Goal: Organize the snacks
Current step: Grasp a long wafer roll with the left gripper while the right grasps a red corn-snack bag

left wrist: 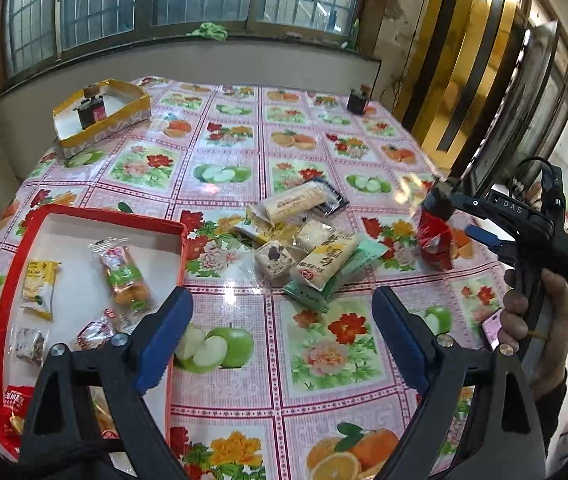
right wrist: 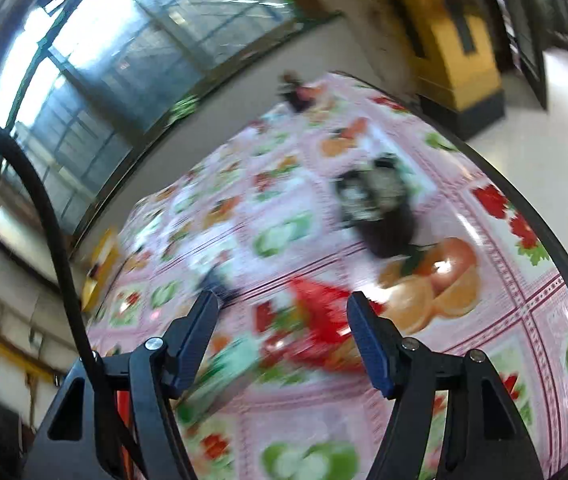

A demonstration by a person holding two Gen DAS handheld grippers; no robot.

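A pile of wrapped snacks [left wrist: 304, 236] lies mid-table on the flowered cloth. A red tray [left wrist: 84, 216] at the left holds several snack packets, among them a green-labelled one [left wrist: 124, 276]. My left gripper [left wrist: 282, 316] is open and empty, above the cloth between tray and pile. My right gripper [left wrist: 454, 212] shows at the right in the left wrist view, open around a red snack packet [left wrist: 436, 240] standing on the table. In the blurred right wrist view the right gripper [right wrist: 284, 332] is open with the red packet [right wrist: 320, 320] between its fingers.
A yellow-rimmed box [left wrist: 100, 116] with a dark packet inside stands at the far left. A small dark jar [left wrist: 358, 100] stands at the far right corner. A dark packet [right wrist: 380, 208] lies beyond the red one in the right wrist view. The table edge [right wrist: 564, 248] runs close on the right.
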